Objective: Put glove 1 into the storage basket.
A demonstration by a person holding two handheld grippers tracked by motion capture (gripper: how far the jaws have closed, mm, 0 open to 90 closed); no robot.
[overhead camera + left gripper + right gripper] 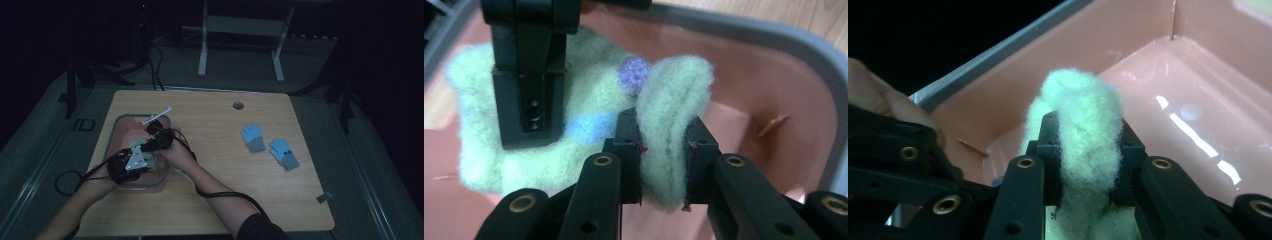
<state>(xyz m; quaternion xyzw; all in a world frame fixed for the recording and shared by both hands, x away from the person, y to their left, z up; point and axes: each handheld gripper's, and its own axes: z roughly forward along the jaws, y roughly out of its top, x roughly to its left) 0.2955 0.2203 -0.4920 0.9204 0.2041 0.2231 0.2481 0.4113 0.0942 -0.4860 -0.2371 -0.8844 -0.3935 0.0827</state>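
A pale green fuzzy glove (574,125) is held over a pink tub (125,132) with a grey rim, which stands at the left of the wooden table (215,200). In the left gripper view, a fold of the glove is clamped between the pads of the left gripper (663,155), with a purple tuft and a blue patch showing on the fabric just above and beside the clamped fold. In the same view the right gripper is seen farther off, reaching down onto the glove at the upper left. In the right gripper view, the right gripper (1087,150) is closed on another thick fold of the same green fabric, and the tub's glossy pink floor is seen behind it.

In the high view the scene is dim: both grippers (131,162) (159,136) are crowded together over the tub, and the glove is made out only as a pale green patch between them. The tub's floor is largely covered by hands and grippers. A white stick-like object (157,116) lies across the tub's far rim; what it is cannot be told. A pair of blue gloves (270,145) lies well apart, to the right on the table.
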